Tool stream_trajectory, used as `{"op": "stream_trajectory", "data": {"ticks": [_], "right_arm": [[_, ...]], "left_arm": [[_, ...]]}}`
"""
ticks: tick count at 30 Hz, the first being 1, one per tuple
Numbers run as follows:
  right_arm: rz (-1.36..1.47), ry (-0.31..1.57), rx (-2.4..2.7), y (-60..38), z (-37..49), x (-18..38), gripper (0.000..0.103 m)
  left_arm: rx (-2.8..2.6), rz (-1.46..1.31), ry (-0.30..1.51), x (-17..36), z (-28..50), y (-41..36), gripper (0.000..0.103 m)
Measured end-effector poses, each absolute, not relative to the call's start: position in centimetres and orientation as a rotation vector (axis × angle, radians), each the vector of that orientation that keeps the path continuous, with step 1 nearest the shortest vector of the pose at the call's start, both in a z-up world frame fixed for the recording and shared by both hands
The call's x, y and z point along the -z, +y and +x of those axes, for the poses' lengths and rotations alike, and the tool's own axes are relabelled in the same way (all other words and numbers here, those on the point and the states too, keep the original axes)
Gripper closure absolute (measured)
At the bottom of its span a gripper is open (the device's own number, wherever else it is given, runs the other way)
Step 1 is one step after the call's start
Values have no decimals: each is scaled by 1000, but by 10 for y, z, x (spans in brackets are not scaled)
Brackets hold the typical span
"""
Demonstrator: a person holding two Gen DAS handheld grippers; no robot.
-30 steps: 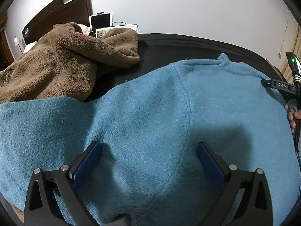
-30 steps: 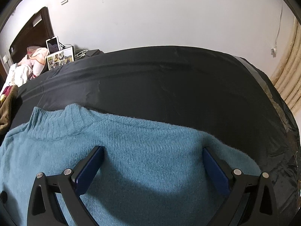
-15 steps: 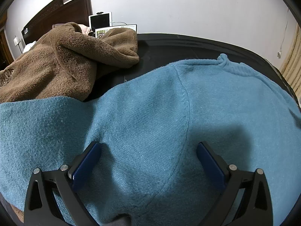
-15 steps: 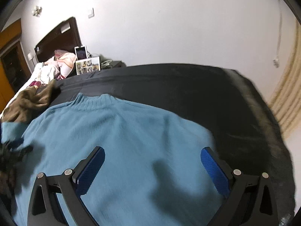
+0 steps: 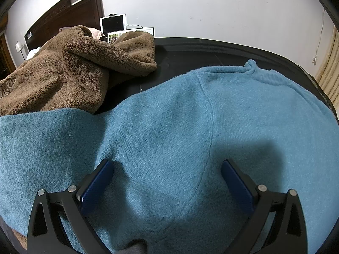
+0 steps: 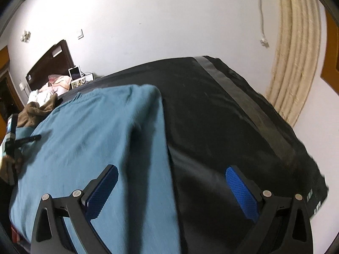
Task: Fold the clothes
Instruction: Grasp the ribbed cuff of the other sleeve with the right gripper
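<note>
**Right gripper swings out to the sweater's edge**

Swinging away from the collar, the right gripper [image 6: 171, 188] now straddles the right-hand edge of the teal sweater [image 5: 169, 127], one blue pad over the knit and the other over the black sheet [image 6: 222, 116]; a second ago it sat square over the chest. Its view is blurred with motion. The left gripper [image 5: 167, 182] has barely shifted and hovers low over the seam where the left sleeve meets the body.

Both sets of fingers stand wide apart, gripping nothing.

The sweater lies spread on the black-covered bed, ribbed collar [image 5: 260, 74] toward the wall, its left sleeve stretching out toward a heap of brown fleece [image 5: 70, 74]. The right side ends in a long straight edge with no sleeve showing, which could mean that side is already turned in, or merely that the sleeve lies out of view; I cannot tell which.

By my reading, the step in hand is squaring up the garment and picking a hold for a fold. Any next grip calls for the pads to come down to the fabric and close on the knit alone, not the sheet beneath, keeping the loose sleeve clear of the fleece.
</note>
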State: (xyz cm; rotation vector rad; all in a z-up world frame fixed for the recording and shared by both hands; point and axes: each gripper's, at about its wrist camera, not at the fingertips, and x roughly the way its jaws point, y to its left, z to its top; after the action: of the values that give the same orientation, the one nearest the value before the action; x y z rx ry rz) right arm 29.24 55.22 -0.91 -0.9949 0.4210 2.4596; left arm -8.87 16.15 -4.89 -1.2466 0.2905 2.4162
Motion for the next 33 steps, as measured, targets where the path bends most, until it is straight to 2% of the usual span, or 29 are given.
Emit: {"op": "stream_trajectory", "data": {"ticks": [8,15,17,19,23,33], "right_arm": [[-1007,418,-2438,537,341,33,1],[-1073,256,-2466,497,355,46,5],[-1089,243,-2449,494,355,49,10],[-1107,265,-2455,493,355,53,19],[-1106,292,-2473,490,355,56,26],[-1099,325,-2529,476,356,54,71]], "left_arm": [[-2420,-1247,290,49,-87,162,1],[-2420,-1246,291,49,-86,161,1],[-2420,-1246,291,49,-86,160,1],[-2419,-1246,290,49,-86,159,1],[-2419,-1245,288,49,-86,159,1],[-2385,-1183,290,29,-51,166,1]]}}
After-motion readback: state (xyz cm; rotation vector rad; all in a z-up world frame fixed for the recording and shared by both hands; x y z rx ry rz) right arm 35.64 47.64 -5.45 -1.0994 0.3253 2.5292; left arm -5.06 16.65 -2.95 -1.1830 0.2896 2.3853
